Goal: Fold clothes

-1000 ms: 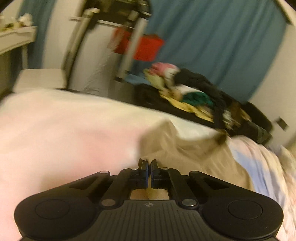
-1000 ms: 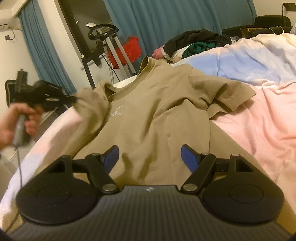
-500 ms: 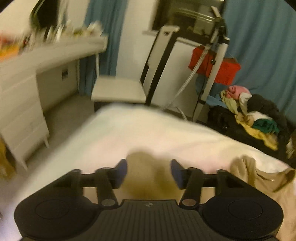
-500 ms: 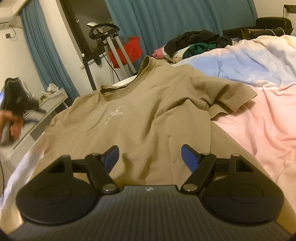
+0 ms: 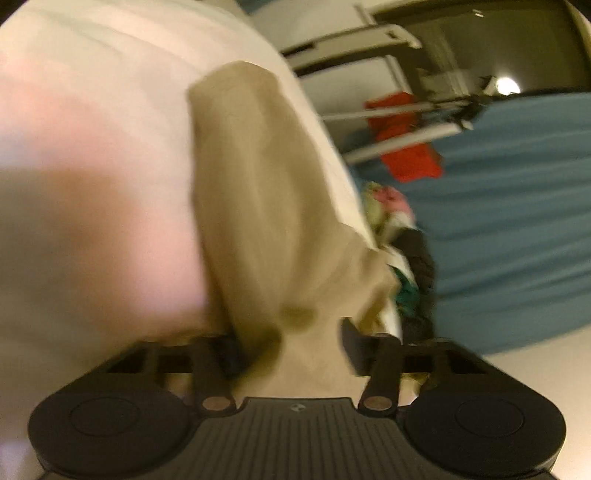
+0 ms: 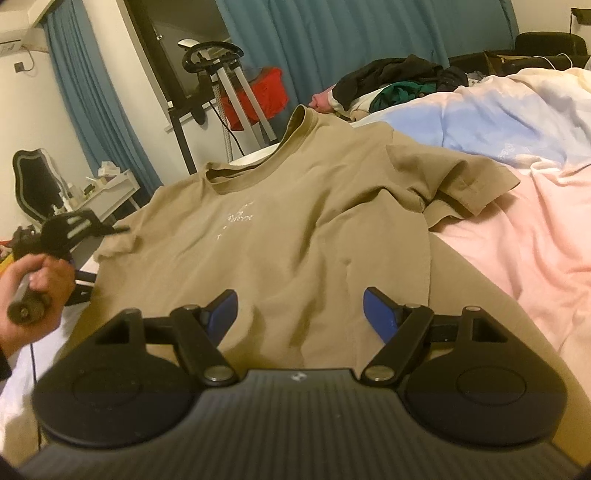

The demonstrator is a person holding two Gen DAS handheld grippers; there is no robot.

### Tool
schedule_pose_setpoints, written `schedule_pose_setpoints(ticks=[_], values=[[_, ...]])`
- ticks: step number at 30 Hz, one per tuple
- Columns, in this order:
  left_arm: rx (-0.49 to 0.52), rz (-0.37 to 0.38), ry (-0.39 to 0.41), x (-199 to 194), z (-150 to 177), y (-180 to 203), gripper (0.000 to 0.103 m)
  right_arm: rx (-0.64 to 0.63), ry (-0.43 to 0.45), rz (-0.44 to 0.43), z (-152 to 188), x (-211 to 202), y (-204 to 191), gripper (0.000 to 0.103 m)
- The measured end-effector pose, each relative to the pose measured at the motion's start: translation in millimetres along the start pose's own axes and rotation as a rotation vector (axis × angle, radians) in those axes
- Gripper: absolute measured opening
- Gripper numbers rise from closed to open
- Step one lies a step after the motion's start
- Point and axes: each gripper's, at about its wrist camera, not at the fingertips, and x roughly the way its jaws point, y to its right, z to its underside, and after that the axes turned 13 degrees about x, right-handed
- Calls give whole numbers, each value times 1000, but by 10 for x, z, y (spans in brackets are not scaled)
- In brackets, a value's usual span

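A tan T-shirt (image 6: 295, 206) lies spread face up on the bed, collar toward the far end, a small white print on its chest. My right gripper (image 6: 299, 314) hovers open over the shirt's lower part with nothing between its fingers. At the left a hand holds my left gripper (image 6: 110, 230) at the shirt's left sleeve (image 6: 118, 245), which is bunched up. In the blurred, rolled left wrist view, tan sleeve cloth (image 5: 266, 206) runs between the jaws of the left gripper (image 5: 293, 347). They are closing but still stand apart.
The bed has a pink and pale blue duvet (image 6: 524, 236). A heap of dark and coloured clothes (image 6: 391, 79) lies at the far end. An exercise bike with a red item (image 6: 236, 92) and a white desk (image 6: 110, 192) stand left of the bed, teal curtains (image 6: 369, 33) behind.
The left gripper let the sleeve go, swung away to the left, then came back down to the sleeve, rolled. The sleeve now lies flat out to the side. The right gripper stayed put.
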Motion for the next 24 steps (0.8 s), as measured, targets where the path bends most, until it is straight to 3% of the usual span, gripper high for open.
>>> schedule_pose_setpoints(ticks=[1,5,10,13,14,18,20,21,24], values=[[-17,-13,9,-22,-8,-41,6,-2,-1,0,4,1,-1,77],[-25,-50,100,-280,-45,-131,5,2,1,-4,6,1,2,77],[86,-251,240,-724,-240,-174,3,4,5,-5,2,5,-3,77],[226,-361,237,-901,-243,-118,6,0,14,-5,-4,-7,-16,77],[282,-373,231,-954,-193,-36,8,-3,18,-4,-8,-14,-19,77],[499,-402,204,-1144,82,376,38,-8,39,-5,-40,-69,-29,77],[594,-379,185,-1202,368,753,49,-8,58,-11,-72,-127,-34,77],[642,-368,176,-1231,511,941,62,-8,69,-16,-91,-159,-38,77],[739,-284,146,-1405,1020,1446,71,-8,104,-32,-168,-277,-42,77]])
